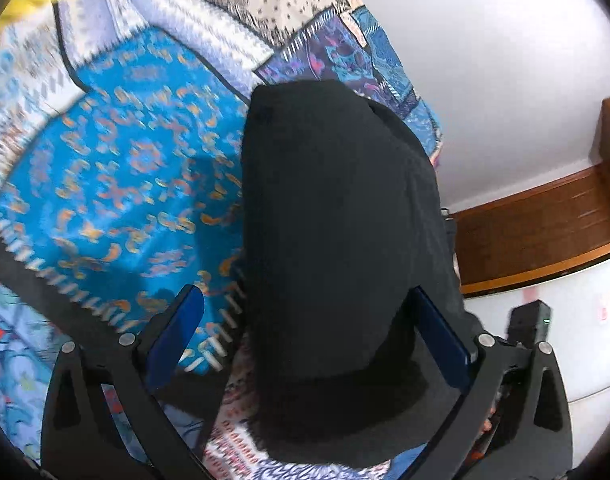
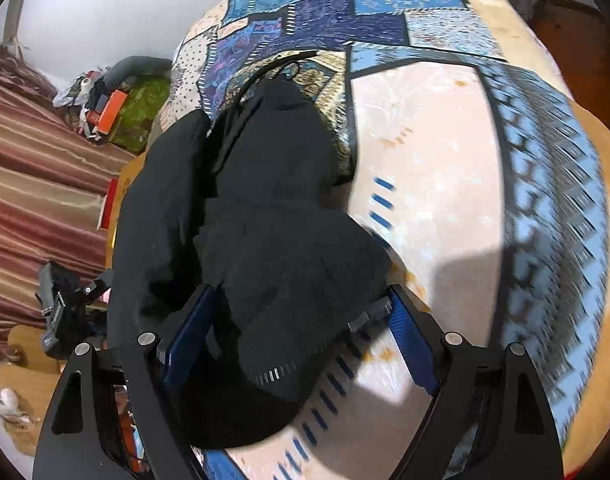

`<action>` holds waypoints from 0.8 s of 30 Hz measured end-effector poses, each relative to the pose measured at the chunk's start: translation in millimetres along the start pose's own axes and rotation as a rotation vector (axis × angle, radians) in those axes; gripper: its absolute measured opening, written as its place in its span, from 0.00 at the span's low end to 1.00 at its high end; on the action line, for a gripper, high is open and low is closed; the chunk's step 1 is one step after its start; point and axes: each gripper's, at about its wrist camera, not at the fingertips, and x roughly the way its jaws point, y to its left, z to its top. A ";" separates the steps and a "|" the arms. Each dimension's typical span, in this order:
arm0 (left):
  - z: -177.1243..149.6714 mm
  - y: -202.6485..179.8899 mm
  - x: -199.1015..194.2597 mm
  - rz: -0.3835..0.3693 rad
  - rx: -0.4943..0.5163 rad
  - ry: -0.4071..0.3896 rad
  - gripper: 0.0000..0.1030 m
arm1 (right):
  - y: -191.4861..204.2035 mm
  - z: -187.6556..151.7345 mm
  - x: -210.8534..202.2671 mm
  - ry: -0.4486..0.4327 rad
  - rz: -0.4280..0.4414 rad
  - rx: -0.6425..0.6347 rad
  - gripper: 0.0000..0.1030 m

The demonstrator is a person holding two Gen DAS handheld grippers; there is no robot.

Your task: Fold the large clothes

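A black garment (image 1: 337, 208) lies bunched in a long heap on a patchwork bedspread (image 1: 137, 168). My left gripper (image 1: 311, 320) points down at its near end, jaws wide open. The cloth lies between them against the right finger (image 1: 441, 332), while the left finger (image 1: 181, 328) stands clear over the bedspread. In the right wrist view the same black garment (image 2: 265, 220) runs away from my right gripper (image 2: 301, 320), which is open around its near corner. The cloth rests against the left finger (image 2: 189, 332), with a small gap to the right finger (image 2: 409, 336).
The bedspread (image 2: 445, 152) spreads bare to the right of the garment. A wooden ledge (image 1: 545, 224) and a white wall lie beyond the bed's edge. A striped cloth (image 2: 33, 184) and a clutter pile with an orange box (image 2: 113, 112) sit to the left. A thin black cord (image 2: 265, 72) lies by the garment's far end.
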 end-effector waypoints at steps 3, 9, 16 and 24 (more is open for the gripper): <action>4.1 1.5 14.0 -0.064 -0.038 0.041 1.00 | 5.3 6.8 4.9 0.003 0.018 -0.017 0.79; 9.0 3.0 43.6 -0.141 -0.105 0.110 1.00 | 6.6 16.3 14.3 0.014 0.037 -0.034 0.62; 7.7 -27.4 30.2 -0.058 -0.013 0.089 0.89 | 6.2 20.1 12.2 0.040 0.093 -0.002 0.31; 17.3 -65.1 -18.4 -0.019 0.131 0.025 0.80 | 55.7 24.6 -12.2 -0.003 0.069 -0.088 0.18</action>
